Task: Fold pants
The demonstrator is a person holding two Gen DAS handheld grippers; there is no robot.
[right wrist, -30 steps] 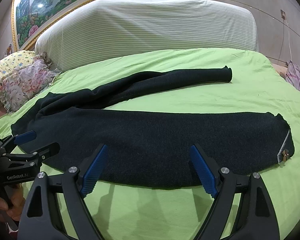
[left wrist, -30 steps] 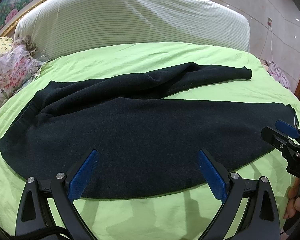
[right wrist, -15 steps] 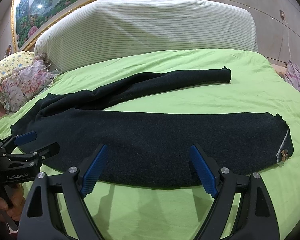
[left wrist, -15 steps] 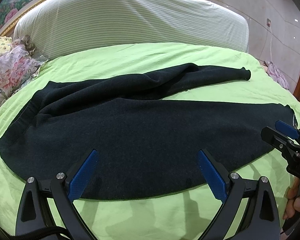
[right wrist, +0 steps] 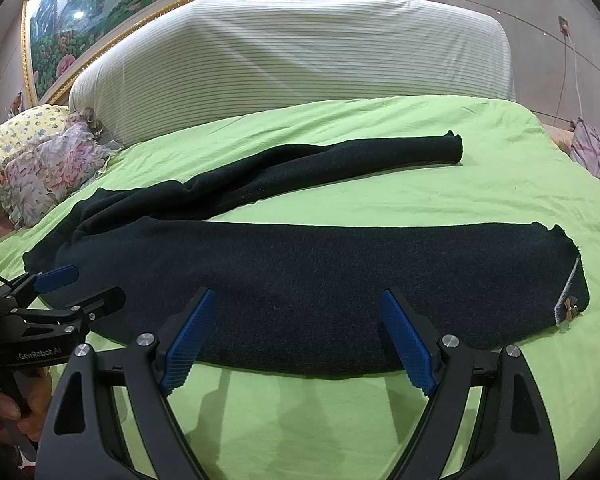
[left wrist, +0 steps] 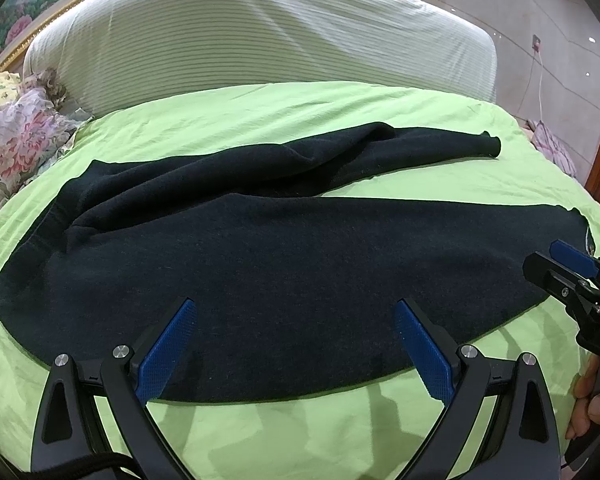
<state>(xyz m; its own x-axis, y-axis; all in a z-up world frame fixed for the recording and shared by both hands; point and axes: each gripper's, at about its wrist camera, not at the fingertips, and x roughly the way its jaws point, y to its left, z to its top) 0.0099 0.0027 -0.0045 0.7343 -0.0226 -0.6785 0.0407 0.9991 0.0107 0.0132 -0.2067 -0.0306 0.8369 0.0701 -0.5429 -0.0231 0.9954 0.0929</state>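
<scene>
Left wrist view: dark pants (left wrist: 284,272) flat across green bed (left wrist: 300,432), both claws (left wrist: 296,344) (right wrist: 296,336) spread apart over near hem edge.

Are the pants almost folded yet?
Not yet. Done: the dark pants lie spread on the green bed, legs apart. In hand: nothing; the left gripper and right gripper hover at the near edge, jaws open. Left: every fold.
</scene>
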